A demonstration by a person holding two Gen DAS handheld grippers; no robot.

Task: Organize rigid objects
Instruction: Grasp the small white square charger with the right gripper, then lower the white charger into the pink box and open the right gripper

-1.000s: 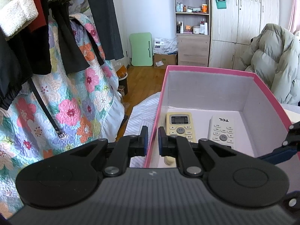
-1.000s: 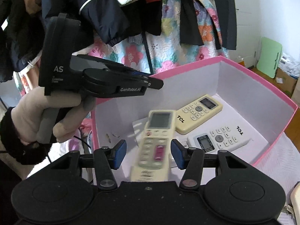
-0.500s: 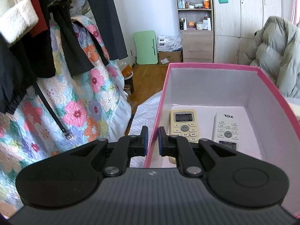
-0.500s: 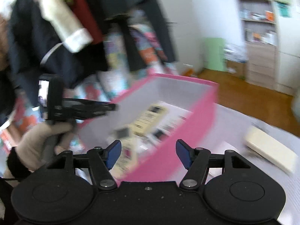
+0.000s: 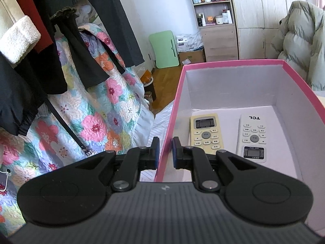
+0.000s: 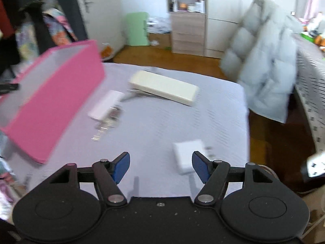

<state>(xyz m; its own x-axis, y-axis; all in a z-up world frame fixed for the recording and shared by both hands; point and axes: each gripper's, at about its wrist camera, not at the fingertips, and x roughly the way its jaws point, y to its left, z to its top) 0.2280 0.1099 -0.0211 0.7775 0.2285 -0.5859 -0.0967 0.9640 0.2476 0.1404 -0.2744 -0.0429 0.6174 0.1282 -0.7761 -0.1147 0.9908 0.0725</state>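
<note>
My left gripper [image 5: 164, 152] is shut on the left wall of the pink box [image 5: 172, 109], one finger on each side of it. Inside the box lie a cream remote [image 5: 205, 131] and a white TCL remote [image 5: 252, 138]. My right gripper [image 6: 160, 167] is open and empty above the grey bedspread [image 6: 154, 126]. On the bedspread lie a white charger block [image 6: 185, 155] just ahead of the right fingertip, a long cream case [image 6: 164, 87], and a small white box [image 6: 106, 104] with metal keys [image 6: 107, 123]. The pink box [image 6: 50, 105] shows at the left in the right wrist view.
Hanging clothes [image 5: 40, 40] and a floral quilt [image 5: 91, 111] are left of the box. A grey puffer coat [image 6: 266, 65] hangs at the bed's far right. A wooden shelf unit [image 5: 215, 20] and a green folding table [image 5: 164, 48] stand at the back.
My right gripper let a remote go in the box, then swung right out of it to over the bedspread. My left gripper kept its hold on the box wall.
</note>
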